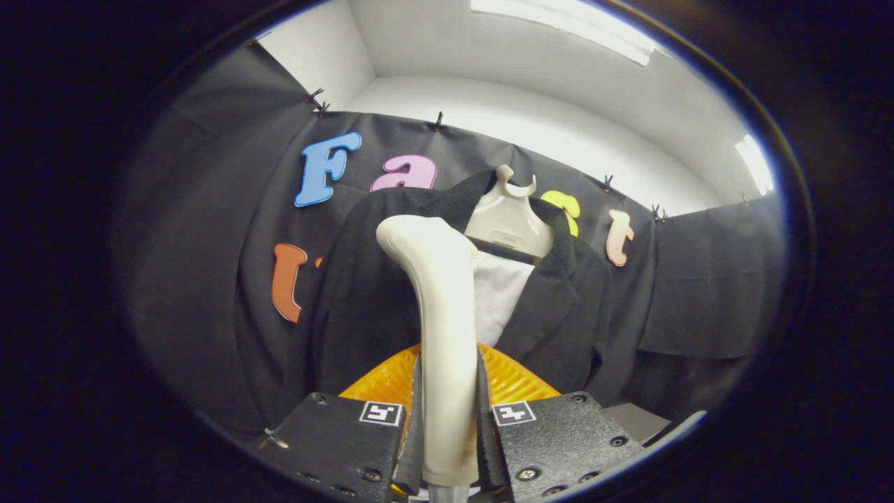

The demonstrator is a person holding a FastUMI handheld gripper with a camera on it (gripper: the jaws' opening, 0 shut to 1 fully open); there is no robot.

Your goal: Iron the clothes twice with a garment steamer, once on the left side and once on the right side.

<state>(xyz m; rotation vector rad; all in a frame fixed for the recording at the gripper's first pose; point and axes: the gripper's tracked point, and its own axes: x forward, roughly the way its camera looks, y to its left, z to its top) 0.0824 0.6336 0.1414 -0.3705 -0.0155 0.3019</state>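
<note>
Both fingers (391,433) clamp the upright steamer (440,314) before the jacket (370,293).

Beyond my work I see a black cloth backdrop (209,230) hanging in loose folds across the booth, pinned along its top edge by small black clips (438,120) set well apart from one another. Above the cloth rises a plain white wall (559,133), meeting a second white wall in a corner. Higher up runs a long bright ceiling light strip (566,28), and another bright light patch (754,164) glows off to one side.
</note>
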